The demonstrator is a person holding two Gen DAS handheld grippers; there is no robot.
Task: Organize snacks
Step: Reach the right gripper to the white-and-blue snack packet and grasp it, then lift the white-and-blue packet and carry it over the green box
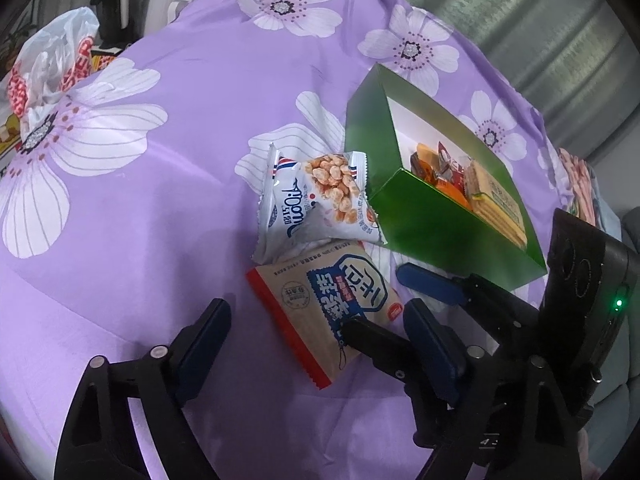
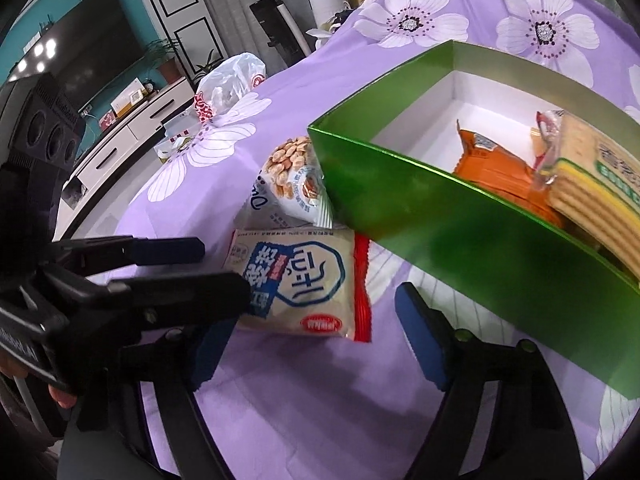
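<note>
A beige snack packet with red edges and blue print lies on the purple flowered cloth; it also shows in the right wrist view. Behind it lies a white peanut packet. A green open box holds a cracker pack and orange packets. My left gripper is open, low over the beige packet. My right gripper is open just in front of the same packet, beside the box; in the left wrist view its fingers straddle the packet's right end.
A white plastic bag with red print lies at the cloth's far left edge. A TV stand and television stand beyond the table. A pink patterned item lies right of the box.
</note>
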